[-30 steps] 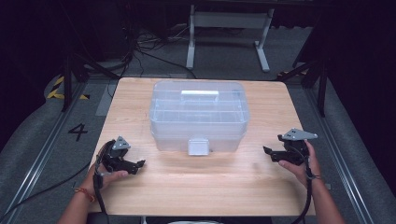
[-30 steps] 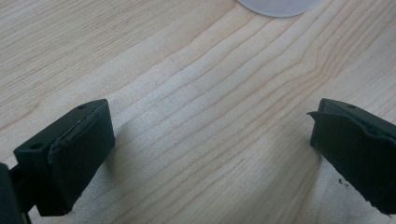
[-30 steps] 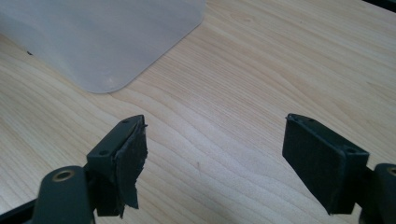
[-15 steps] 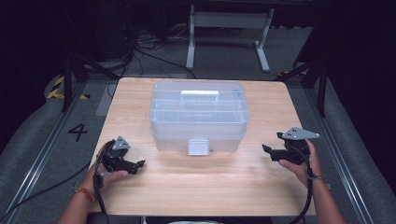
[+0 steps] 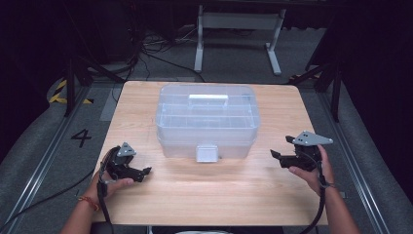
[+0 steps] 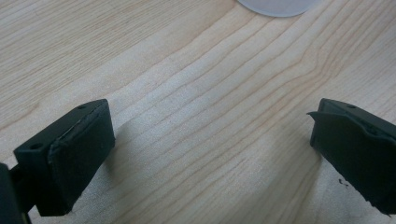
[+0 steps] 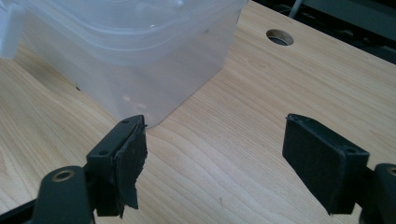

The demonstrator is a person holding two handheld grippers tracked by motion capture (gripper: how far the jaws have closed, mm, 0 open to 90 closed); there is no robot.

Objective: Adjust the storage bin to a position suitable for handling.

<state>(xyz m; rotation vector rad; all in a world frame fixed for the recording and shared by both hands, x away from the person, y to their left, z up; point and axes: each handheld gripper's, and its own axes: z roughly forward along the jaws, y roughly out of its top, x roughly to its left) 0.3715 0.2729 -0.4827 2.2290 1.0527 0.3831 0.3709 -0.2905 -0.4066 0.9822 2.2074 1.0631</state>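
Fingers of both grippers stand wide apart with nothing between them. On the left gripper (image 5: pixel 146 171), the two black fingers (image 6: pixel 70 158) hang just above bare wood grain in the left gripper view, a pale rounded edge of plastic peeking in at the top of that view. The left hand (image 5: pixel 114 183) holds this gripper near the front left corner of the wooden surface (image 5: pixel 214 195), well apart from the box.

The right gripper (image 5: pixel 276 157) sits in the right hand (image 5: pixel 311 170) near the right edge of the surface, its fingers pointing inward toward the box. In the right gripper view, the pads (image 7: pixel 128 163) frame open wood, and the near corner of the clear plastic storage box (image 7: pixel 140 56) rises just beyond the left-hand pad; whether that pad touches the box cannot be told.

That box (image 5: pixel 206 119) stands upright in the middle of the surface, lid on, with a white handle (image 5: pixel 208 97) lying flat on top and a white latch (image 5: pixel 206 152) on its front wall facing the person. Both grippers lie to either side of it, neither gripping it. A round hole (image 7: pixel 279 37) in the surface shows beyond the box's corner.
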